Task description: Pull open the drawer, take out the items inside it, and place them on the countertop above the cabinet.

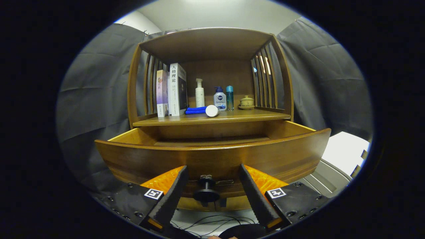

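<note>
Wooden and already pulled well out of the cabinet [212, 43], the drawer [212, 156] presents its curved front panel directly ahead of the gripper [212, 196], with the knob [206, 192] standing between the two fingers. The fingers are spread apart, and a clear gap shows on each side of the knob, so the claw is released and grips nothing. The operator appears to be at the end of the pulling step or just letting go of the knob. The drawer's interior is hidden behind the front panel from this low angle; only the upper part of its back and side walls shows, and whether any items lie inside cannot be told. To perform the step well, the gripper should back straight off the knob without catching it, then rise above the top edge of the front panel and tilt down so that the drawer floor comes into sight before any reach is made. The fingers should remain spread during the descent and close only once an item lies between them. Above the drawer, the countertop [232, 117] carries two books [172, 89] at its left end, a blue cloth [195, 110] and a white jar [212, 111] near its front edge at the middle, three bottles [219, 98] behind these, and a small lidded pot [246, 102] toward the right. Free wood at the front right corner appears the most suitable place for setting items down.
</note>
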A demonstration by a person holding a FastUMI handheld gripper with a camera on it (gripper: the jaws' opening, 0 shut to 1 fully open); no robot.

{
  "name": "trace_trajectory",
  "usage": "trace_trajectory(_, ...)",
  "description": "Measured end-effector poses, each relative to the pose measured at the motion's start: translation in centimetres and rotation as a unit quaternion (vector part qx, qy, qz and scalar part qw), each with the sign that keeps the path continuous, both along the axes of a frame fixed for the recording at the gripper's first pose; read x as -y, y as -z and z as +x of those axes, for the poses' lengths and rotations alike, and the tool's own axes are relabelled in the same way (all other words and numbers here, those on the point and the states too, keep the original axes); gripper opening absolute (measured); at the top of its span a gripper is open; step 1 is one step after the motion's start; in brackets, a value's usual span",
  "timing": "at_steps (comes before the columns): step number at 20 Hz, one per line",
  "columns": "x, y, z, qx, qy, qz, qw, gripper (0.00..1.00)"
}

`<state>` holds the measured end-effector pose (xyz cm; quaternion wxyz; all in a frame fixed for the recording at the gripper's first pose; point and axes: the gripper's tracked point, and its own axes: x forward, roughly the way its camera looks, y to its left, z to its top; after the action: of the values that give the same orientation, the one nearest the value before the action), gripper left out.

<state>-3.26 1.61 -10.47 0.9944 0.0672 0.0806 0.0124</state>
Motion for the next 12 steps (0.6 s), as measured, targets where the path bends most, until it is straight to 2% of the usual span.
trace_trajectory(12,-0.7,-0.6,5.5,-0.008,0.012,0.002,1.0,0.98)
